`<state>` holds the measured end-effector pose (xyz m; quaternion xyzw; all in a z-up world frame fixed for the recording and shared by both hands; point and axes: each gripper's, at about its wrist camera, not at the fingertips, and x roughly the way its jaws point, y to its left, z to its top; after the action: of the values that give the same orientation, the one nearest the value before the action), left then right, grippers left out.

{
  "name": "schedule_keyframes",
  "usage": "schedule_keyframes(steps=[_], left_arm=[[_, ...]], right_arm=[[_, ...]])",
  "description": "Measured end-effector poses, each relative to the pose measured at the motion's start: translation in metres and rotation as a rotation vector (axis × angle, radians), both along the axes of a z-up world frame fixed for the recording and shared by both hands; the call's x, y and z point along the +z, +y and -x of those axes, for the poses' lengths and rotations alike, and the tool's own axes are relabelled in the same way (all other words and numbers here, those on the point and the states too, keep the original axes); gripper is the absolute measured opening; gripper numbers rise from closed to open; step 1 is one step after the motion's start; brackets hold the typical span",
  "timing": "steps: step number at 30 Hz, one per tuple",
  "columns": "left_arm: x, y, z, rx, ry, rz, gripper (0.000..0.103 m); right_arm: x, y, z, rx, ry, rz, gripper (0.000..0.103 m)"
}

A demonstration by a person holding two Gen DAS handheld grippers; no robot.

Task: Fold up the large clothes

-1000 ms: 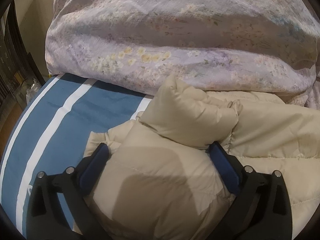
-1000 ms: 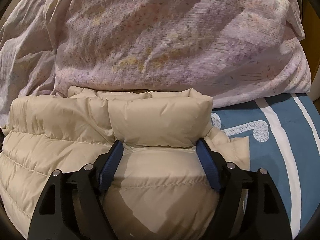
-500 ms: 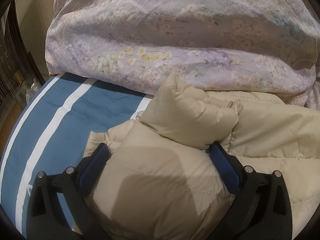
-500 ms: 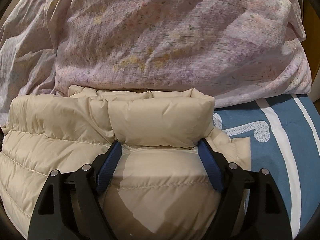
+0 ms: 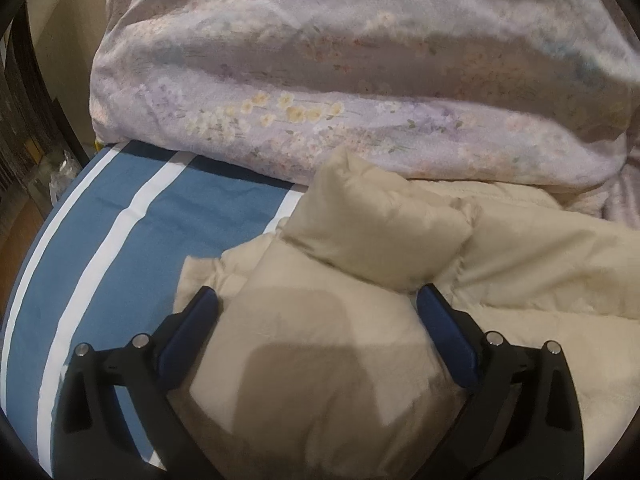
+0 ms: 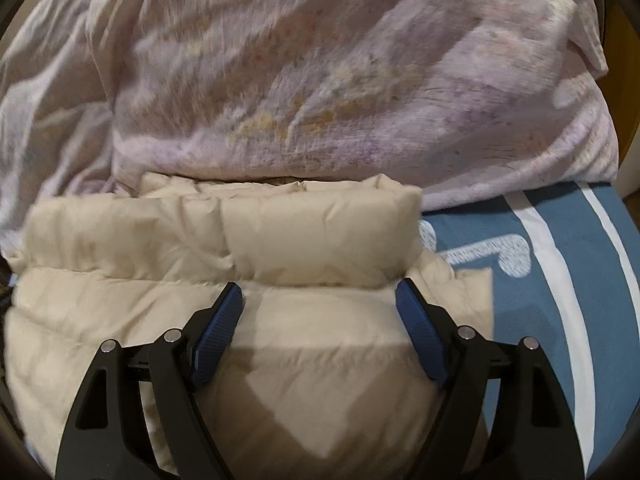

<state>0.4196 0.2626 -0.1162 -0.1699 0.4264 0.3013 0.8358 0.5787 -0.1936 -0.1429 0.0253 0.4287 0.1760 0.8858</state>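
I've got both claws released, left claw (image 5: 316, 308) and right claw (image 6: 320, 300) straddling the puffy jacket (image 6: 248, 320), its folded bulk lying left-to-right just beyond them.

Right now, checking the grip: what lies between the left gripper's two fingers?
In the left wrist view, a puffy fold of the beige down jacket fills the open left gripper.

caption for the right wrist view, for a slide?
Open right gripper over a folded beige puffer jacket on a blue striped sheet, floral duvet behind.
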Motion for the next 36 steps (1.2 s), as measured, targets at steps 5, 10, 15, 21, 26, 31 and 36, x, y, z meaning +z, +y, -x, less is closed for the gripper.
schedule_keyframes(steps=[5,10,15,21,26,31,36], left_arm=[[0.018,-0.002,0.033,-0.013,-0.042,0.016,0.099],[0.027,0.008,0.081,0.035,-0.088,0.082,0.099],[0.021,0.012,0.117,0.074,-0.105,0.164,0.099],[0.004,0.009,0.149,0.133,-0.144,0.343,0.091],[-0.007,0.004,0.162,0.168,-0.168,0.434,0.083],[-0.006,-0.006,0.16,0.149,-0.174,0.454,0.072],[-0.006,-0.015,0.16,0.148,-0.185,0.482,0.05]], right_arm=[[0.02,-0.037,0.021,-0.029,0.029,-0.08,0.081],[0.017,-0.091,0.044,-0.115,0.131,-0.198,0.081],[-0.003,-0.123,0.065,-0.157,0.242,-0.309,0.081],[-0.024,-0.127,0.081,-0.159,0.328,-0.371,0.075],[-0.026,-0.125,0.093,-0.131,0.339,-0.389,0.067],[-0.03,-0.127,0.101,-0.124,0.361,-0.433,0.052],[-0.037,-0.132,0.103,-0.142,0.402,-0.526,0.036]])
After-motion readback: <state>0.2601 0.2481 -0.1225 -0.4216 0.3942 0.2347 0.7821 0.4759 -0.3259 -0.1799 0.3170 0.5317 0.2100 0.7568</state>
